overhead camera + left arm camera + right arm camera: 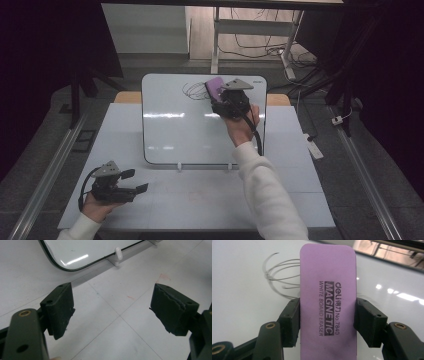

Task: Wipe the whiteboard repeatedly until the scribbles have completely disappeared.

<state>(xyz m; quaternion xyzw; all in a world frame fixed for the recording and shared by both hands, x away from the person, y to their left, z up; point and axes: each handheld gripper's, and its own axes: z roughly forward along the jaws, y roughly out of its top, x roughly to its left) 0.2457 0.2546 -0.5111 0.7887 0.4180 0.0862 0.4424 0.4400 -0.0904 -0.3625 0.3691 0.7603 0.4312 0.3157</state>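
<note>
I am keeping the left gripper [131,181] resting low on the table [200,200], in front of the board, with its jaws wide apart and nothing between them; it is not needed for this step. With the right gripper [216,95] I am clamping the purple eraser [328,300] by its two long sides, and it is lying flat against the whiteboard [175,130] near the top edge. The thin scribble lines [280,275] are showing just to the left of the eraser. To wipe well, I am thinking to keep the felt face flat on the board and press evenly, then slide sideways over the lines, not tilting, so the eraser is not slipping from the jaws.
</note>
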